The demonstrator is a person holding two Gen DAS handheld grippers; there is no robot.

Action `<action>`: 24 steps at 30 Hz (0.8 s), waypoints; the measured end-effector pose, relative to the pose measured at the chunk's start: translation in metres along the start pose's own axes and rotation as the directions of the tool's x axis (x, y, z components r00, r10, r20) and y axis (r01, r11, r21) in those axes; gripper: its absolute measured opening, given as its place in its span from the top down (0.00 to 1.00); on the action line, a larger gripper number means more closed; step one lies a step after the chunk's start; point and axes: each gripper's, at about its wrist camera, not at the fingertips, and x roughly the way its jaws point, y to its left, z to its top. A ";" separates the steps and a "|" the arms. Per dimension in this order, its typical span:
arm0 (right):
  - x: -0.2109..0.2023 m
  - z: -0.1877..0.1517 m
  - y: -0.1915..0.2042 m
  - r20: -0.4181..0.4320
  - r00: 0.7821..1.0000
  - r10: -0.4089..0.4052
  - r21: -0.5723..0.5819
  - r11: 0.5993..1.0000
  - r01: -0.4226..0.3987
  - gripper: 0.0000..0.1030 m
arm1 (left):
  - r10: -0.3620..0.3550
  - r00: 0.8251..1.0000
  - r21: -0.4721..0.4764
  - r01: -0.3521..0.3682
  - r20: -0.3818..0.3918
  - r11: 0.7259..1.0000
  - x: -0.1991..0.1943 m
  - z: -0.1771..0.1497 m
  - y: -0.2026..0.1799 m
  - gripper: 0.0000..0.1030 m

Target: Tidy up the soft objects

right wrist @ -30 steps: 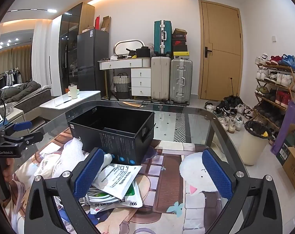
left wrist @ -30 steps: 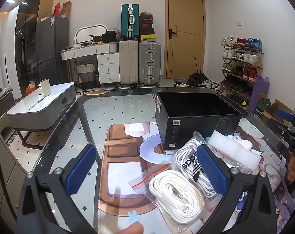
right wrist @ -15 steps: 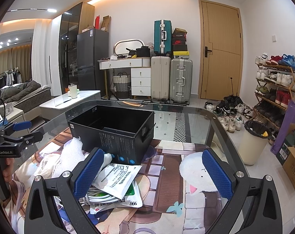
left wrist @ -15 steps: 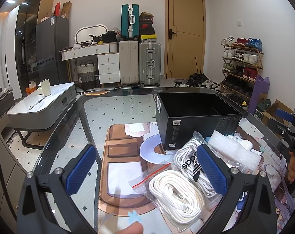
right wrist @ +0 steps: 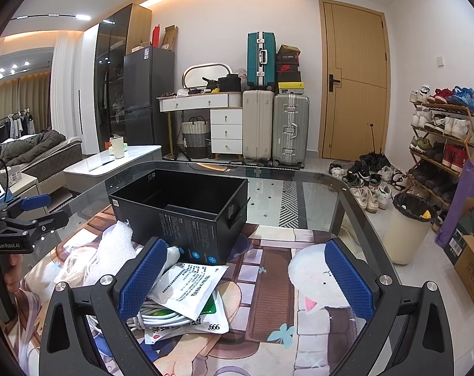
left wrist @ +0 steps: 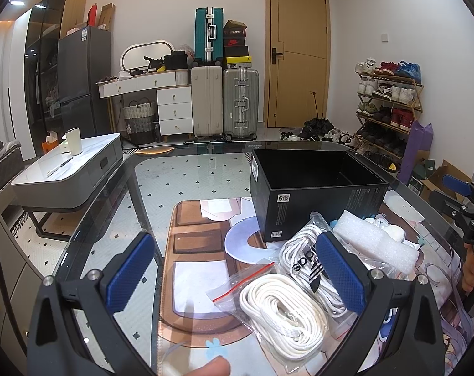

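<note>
An empty black box (left wrist: 318, 194) stands on the glass table, also in the right wrist view (right wrist: 187, 213). In front of it lie a clear bag of white laces (left wrist: 280, 310), a second lace bag with a black logo (left wrist: 302, 260), white foam wrap (left wrist: 374, 244) and white paper packets (right wrist: 187, 288) over a white cable (right wrist: 158, 315). My left gripper (left wrist: 234, 272) is open and empty above the lace bags. My right gripper (right wrist: 246, 279) is open and empty above the packets. Each gripper shows at the edge of the other's view.
A printed mat (left wrist: 199, 250) covers the table's near part. The glass table edge (right wrist: 356, 200) curves round on the right. A bin (right wrist: 409, 228) and shoe rack (right wrist: 440, 138) stand right of the table. A low white table (left wrist: 68, 169) stands to the left.
</note>
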 end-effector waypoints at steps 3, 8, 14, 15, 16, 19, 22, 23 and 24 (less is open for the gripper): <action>0.000 0.000 0.000 0.001 1.000 0.001 0.001 1.000 -0.001 0.00 | 0.000 1.000 0.000 0.000 0.000 1.000 -0.001 0.001 0.000 0.00; 0.000 0.000 0.000 0.000 1.000 0.000 0.000 1.000 0.000 0.00 | 0.000 1.000 -0.001 0.000 -0.001 1.000 -0.002 0.002 0.001 0.00; 0.000 0.000 0.000 0.000 1.000 0.000 0.001 1.000 0.000 0.00 | 0.000 1.000 0.000 0.000 -0.001 1.000 -0.002 0.002 0.001 0.00; 0.000 0.000 0.000 0.000 1.000 0.000 0.001 1.000 0.000 0.00 | 0.000 1.000 0.000 0.000 -0.001 1.000 -0.002 0.002 0.001 0.00; 0.000 0.000 0.000 0.000 1.000 0.001 0.000 1.000 -0.001 0.00 | 0.000 1.000 0.000 0.000 0.000 1.000 -0.002 0.003 0.001 0.00; 0.000 0.000 0.000 0.000 1.000 0.001 0.000 1.000 -0.001 0.00 | 0.000 1.000 -0.001 0.000 -0.001 1.000 -0.002 0.002 0.001 0.00; 0.000 0.000 0.000 -0.001 1.000 0.001 0.001 1.000 -0.001 0.00 | 0.000 1.000 -0.001 0.000 -0.001 1.000 -0.002 0.002 0.001 0.00; 0.000 0.000 0.000 -0.001 1.000 0.001 0.001 1.000 -0.001 0.00 | 0.000 1.000 -0.001 0.000 0.000 1.000 -0.002 0.002 0.001 0.00; 0.000 0.000 0.000 -0.001 1.000 0.001 0.000 1.000 -0.001 0.00 | 0.000 1.000 -0.001 0.000 0.000 1.000 -0.002 0.002 0.001 0.00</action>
